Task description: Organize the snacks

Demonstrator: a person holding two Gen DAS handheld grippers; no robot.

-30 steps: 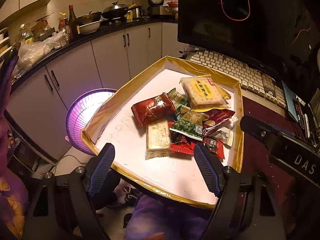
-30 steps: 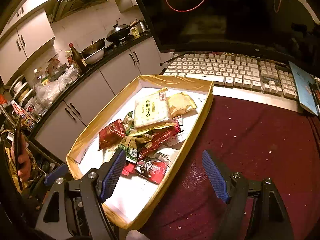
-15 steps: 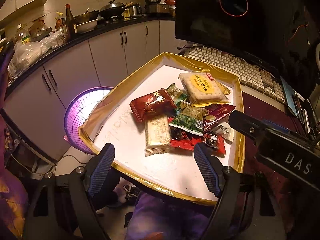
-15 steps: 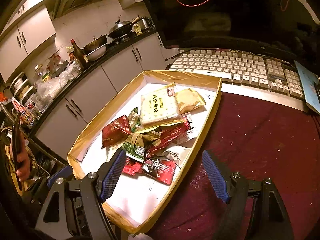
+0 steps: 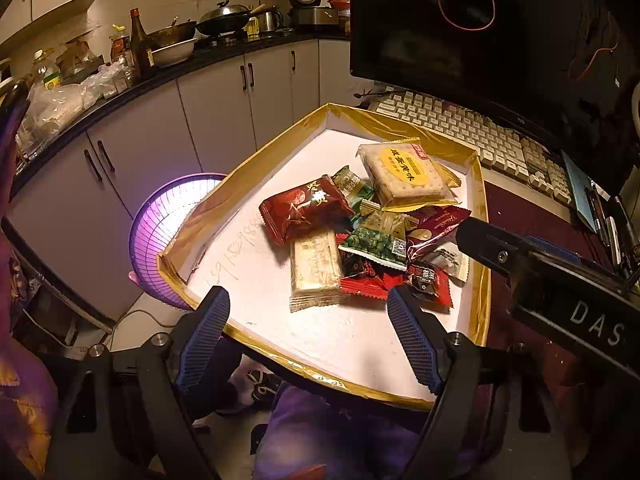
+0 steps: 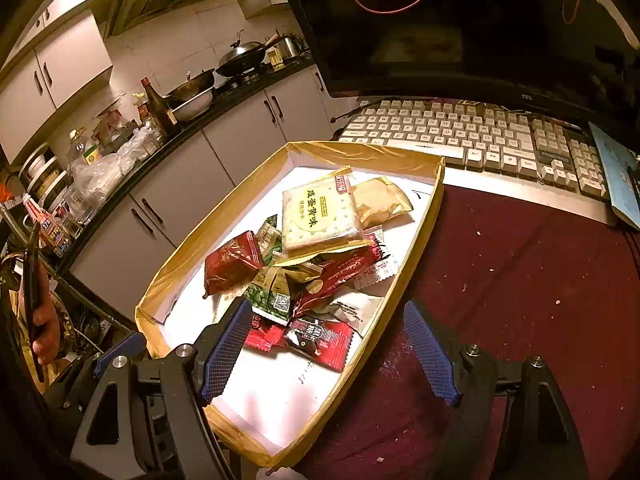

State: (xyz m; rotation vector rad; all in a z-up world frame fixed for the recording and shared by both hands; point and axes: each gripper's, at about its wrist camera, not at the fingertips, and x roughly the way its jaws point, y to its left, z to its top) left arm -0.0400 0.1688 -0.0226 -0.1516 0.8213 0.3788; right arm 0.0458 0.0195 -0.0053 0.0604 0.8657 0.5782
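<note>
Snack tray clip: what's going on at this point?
A person holds two grippers over a shallow gold-edged white tray with a pile of wrapped snacks, a large square cracker packet with a yellow label on top. The left gripper and the right gripper are both open and empty, hovering at the tray's near end. Nothing is grasped yet.

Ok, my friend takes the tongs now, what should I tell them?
Left tongs: open, holding nothing, hovering over the near end of the tray.
Right tongs: open, holding nothing, straddling the tray's right wall.
Snacks: all heaped mid-tray, cracker pack on top, dark red pack on the left, small red packs nearest.
Done: nothing sorted yet.
Left: separate and arrange the whole pile.
</note>
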